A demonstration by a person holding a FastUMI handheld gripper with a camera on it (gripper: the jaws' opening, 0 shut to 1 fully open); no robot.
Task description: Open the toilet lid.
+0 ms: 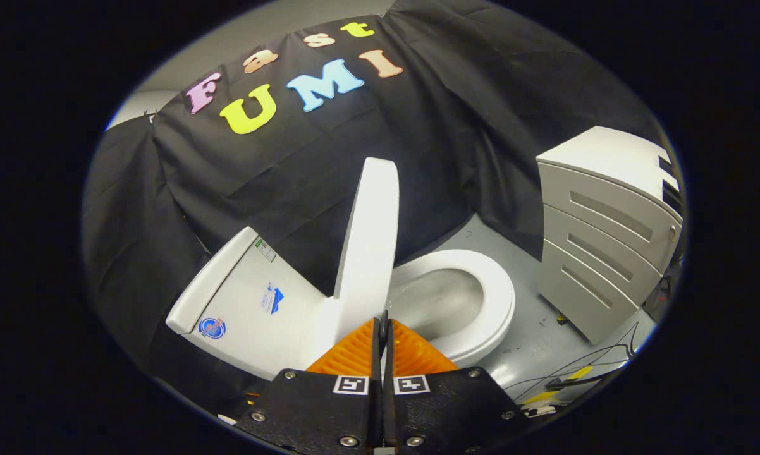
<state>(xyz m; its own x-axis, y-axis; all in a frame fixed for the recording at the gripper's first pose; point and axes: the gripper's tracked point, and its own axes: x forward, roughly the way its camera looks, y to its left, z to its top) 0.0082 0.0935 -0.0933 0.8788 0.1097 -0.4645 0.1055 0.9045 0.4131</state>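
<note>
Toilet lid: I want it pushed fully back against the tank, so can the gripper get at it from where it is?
Probably yes. The gripper is shut, its fingers nearly together with nothing between them, and the raised toilet lid stands just ahead of the tips, with nothing in between. The seat lies beyond, to the side.

Toilet lid [368,243] stands upright beyond closed gripper [383,325].

Raised lid [370,240] stands between tank [247,297] and seat [481,297]; cabinet [607,227] beyond.

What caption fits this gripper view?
Closed gripper before a toilet with its lid raised upright.
</note>
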